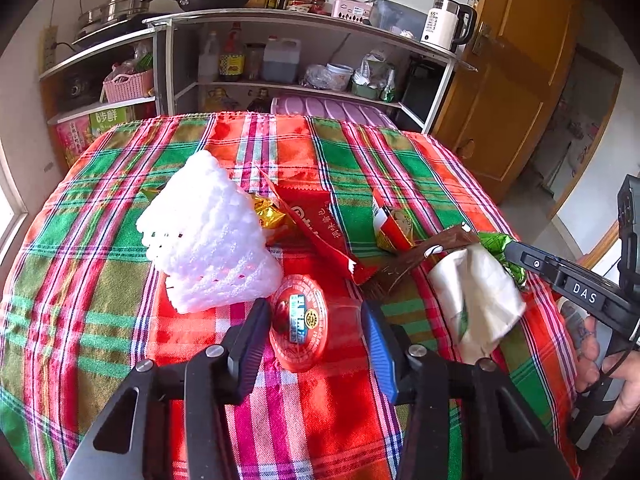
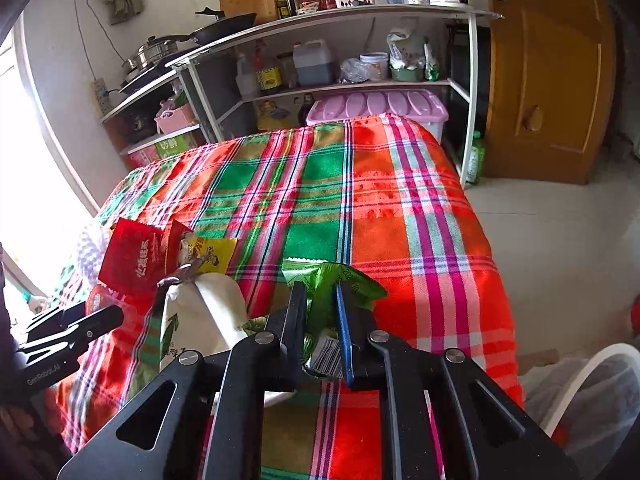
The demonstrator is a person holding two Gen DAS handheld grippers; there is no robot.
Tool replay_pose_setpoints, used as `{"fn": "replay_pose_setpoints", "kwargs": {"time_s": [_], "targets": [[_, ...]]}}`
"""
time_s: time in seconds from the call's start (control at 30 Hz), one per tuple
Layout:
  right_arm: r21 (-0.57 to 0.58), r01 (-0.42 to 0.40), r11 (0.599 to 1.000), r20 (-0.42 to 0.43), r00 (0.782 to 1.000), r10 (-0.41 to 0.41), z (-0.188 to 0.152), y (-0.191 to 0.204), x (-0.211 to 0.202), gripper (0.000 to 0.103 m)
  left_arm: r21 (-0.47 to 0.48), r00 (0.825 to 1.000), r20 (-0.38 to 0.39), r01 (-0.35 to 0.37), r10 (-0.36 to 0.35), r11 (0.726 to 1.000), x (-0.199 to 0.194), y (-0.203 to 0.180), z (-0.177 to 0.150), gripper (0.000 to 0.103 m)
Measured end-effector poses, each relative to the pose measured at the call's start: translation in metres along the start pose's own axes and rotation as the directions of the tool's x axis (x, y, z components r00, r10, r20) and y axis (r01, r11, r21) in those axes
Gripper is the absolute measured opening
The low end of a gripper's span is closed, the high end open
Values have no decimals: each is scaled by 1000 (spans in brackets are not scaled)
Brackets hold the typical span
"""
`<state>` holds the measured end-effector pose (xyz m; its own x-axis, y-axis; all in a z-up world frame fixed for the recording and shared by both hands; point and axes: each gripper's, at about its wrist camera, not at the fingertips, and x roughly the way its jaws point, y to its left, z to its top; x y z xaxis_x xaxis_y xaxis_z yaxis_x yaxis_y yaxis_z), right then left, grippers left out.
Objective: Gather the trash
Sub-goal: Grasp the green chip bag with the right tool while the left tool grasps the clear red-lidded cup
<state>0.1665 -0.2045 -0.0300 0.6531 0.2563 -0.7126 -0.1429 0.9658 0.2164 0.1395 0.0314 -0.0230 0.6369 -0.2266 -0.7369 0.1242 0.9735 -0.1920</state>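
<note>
The left hand-held gripper [image 1: 316,324] sits on the plaid-covered desk [image 1: 360,152] with its jaws part-way apart. A red-lidded jelly cup [image 1: 298,322] lies between the fingers; its clear body reaches the blue pad (contact on the black side cannot be told). The right hand-held gripper [image 2: 320,300] is clamped narrow on a green wrapper [image 2: 340,280]. A white foam net [image 1: 208,236], red sachet [image 1: 320,224] and white packet [image 1: 476,296] lie nearby.

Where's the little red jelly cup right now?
In the left wrist view the jelly cup lies on the plaid tablecloth between the left gripper's fingers, just right of the white foam net.
</note>
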Motion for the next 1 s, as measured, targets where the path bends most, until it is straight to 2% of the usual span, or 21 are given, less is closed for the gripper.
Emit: {"fn": "replay_pose_setpoints", "kwargs": {"time_s": [0.03,0.07,0.1,0.53,0.7,1.0], "targets": [[4,-5,1000,-3,1000,5,0,-1,1,15,3,1000,1,8,-8,1000,-1,-1,0,44],[5,-2,1000,-3,1000,2,0,-2,1,15,7,1000,3,13,-13,1000,-2,-2,0,37],[3,-4,1000,-1,1000,4,0,-2,1,14,13,1000,8,14,-14,1000,-3,-3,0,35],[20,-29,999,45,999,28,-3,-3,-18,14,14,999,27,29,-29,999,-16,-3,-2,21],[23,-33,999,64,997,31,-5,-3,-27,14,20,999,38,29,-29,999,-23,-3,-4,12],[14,-36,999,98,995,34,-9,-1,-45,14,22,998,50,28,-29,999,-34,-5,-11,8]]}}
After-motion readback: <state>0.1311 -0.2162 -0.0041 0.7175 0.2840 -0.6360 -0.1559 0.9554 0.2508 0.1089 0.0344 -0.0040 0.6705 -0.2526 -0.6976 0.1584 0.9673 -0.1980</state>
